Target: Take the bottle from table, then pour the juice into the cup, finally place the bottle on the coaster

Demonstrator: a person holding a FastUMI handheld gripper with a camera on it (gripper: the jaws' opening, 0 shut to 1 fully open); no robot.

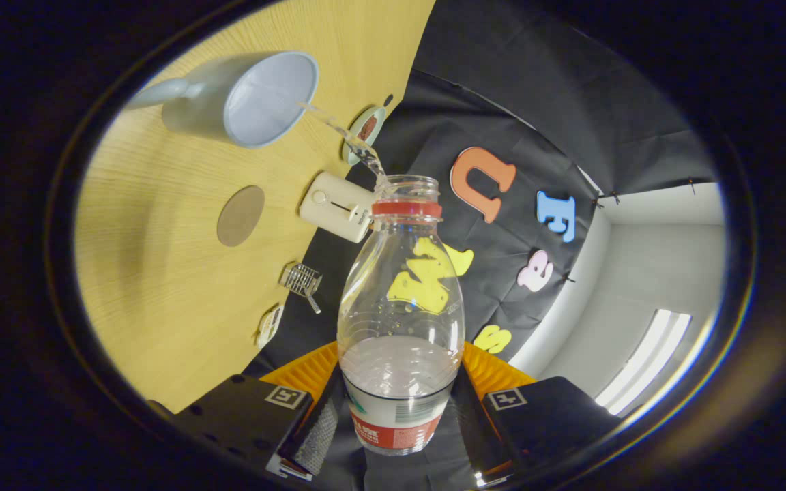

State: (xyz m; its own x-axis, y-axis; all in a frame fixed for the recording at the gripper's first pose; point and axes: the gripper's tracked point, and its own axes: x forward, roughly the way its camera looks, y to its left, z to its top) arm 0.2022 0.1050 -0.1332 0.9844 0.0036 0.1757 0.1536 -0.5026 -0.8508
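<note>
White box (337,206): on my table, frame centre.
Wire rack (301,279): below it.
Small dish (367,127): above it, at table edge.

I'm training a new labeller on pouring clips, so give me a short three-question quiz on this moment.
1. True or false: the bottle is clamped between the two fingers of the gripper.
2. Where does the stream leaving the bottle's mouth go? A) into the cup B) onto the round coaster C) onto the white box
3. Fill in: the bottle's cap is ____.

Key:
1. True; both fingers press on its lower body.
2. A; the stream arcs from the open mouth to the cup's rim.
3. Off; the neck is open, with a red ring below the mouth.
</note>
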